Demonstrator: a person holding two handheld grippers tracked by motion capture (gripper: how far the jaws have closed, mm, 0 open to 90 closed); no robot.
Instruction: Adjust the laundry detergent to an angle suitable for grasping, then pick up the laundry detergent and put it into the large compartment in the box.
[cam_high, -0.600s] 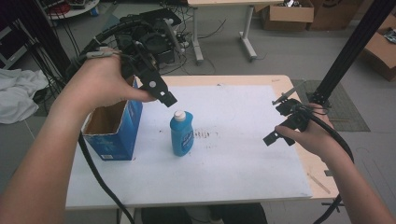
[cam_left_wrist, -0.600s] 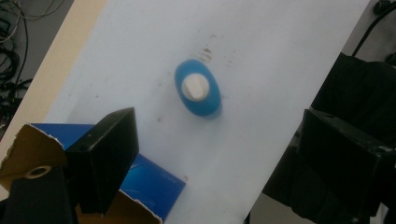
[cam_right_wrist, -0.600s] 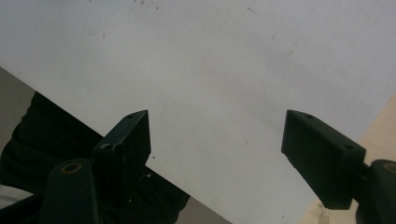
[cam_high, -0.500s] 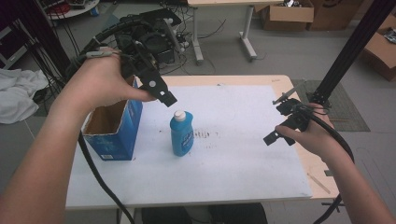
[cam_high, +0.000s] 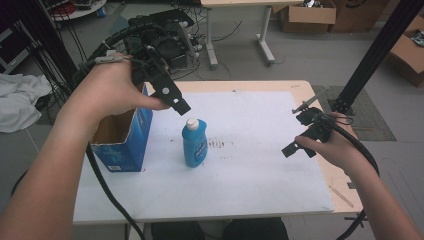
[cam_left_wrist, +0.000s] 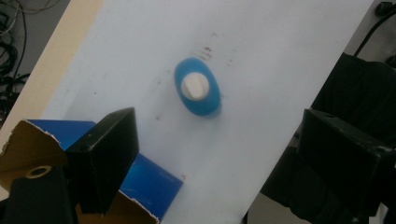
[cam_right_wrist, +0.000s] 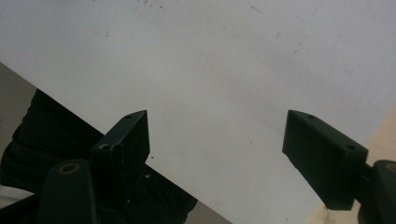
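Hovering spread-fingered above the upright blue bottle (cam_high: 195, 145), just beside the open blue box (cam_high: 122, 137) on the white surface (cam_high: 260, 175), the left gripper (cam_left_wrist: 212, 154) is nearer; the right gripper (cam_right_wrist: 217, 158), also spread, holds nothing.

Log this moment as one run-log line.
left gripper: open, above blue bottle | right gripper: open, empty | bottle: upright beside blue box

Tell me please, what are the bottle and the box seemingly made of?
The bottle looks like smooth, slightly glossy blue plastic with a white plastic cap; its moulded rounded shape suggests this. The box looks like cardboard: printed blue outside, raw brown inside, with a torn, fibrous flap edge.
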